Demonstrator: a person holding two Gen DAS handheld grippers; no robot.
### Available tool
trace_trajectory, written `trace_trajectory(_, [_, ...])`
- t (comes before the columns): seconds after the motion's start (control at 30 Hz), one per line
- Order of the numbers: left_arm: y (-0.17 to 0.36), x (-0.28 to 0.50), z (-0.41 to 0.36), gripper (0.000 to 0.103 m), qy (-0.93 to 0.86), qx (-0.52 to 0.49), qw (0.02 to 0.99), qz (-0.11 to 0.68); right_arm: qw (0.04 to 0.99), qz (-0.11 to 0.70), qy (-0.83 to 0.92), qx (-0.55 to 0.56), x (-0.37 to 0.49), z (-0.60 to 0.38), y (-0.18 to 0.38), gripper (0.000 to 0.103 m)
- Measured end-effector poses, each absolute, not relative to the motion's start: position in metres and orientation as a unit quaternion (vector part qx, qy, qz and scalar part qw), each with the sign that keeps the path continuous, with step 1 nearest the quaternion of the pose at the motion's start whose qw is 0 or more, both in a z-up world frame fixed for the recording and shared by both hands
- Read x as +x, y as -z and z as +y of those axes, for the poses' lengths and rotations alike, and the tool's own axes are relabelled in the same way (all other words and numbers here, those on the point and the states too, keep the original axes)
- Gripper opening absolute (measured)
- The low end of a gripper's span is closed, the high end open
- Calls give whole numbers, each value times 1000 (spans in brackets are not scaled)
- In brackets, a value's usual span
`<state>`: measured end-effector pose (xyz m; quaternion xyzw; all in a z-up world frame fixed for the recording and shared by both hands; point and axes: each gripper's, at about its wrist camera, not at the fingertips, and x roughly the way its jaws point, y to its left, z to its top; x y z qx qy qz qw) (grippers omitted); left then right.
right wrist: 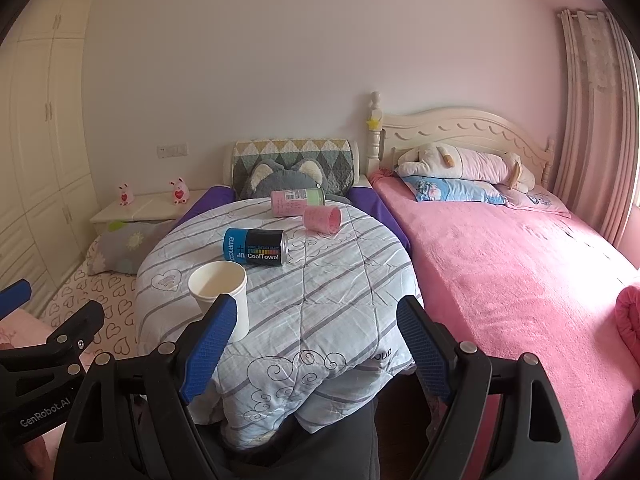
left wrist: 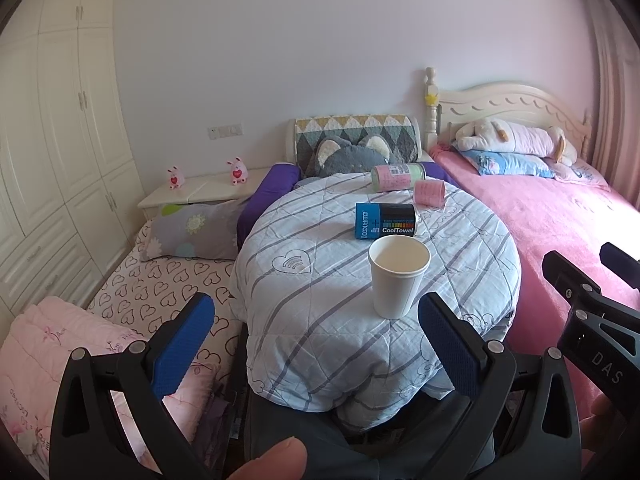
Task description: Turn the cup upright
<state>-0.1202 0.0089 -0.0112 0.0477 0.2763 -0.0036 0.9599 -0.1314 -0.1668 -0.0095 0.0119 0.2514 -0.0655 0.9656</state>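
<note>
On the round quilt-covered desk (left wrist: 304,320), a white paper cup (left wrist: 398,276) stands upright with its mouth open, just in front of a blue-and-black CoolTowel can (left wrist: 386,221) lying on its side. Farther back lie a pink-and-green canister (left wrist: 396,176) and a small pink cup (left wrist: 429,193), also on their sides. Left gripper (left wrist: 316,344) and right gripper (right wrist: 316,344) both hang near the desk's front edge, jaws spread wide and holding nothing.
</note>
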Motion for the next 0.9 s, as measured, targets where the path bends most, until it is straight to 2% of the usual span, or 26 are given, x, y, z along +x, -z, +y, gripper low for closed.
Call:
trace_trajectory(0.73, [10, -120, 8, 103, 6, 46, 960, 278, 966, 251, 66, 12, -131, -164, 8, 83])
trace_trajectory(0.9, [5, -129, 7, 103, -1, 48, 966, 255, 972, 224, 72, 13, -138, -164, 1, 83])
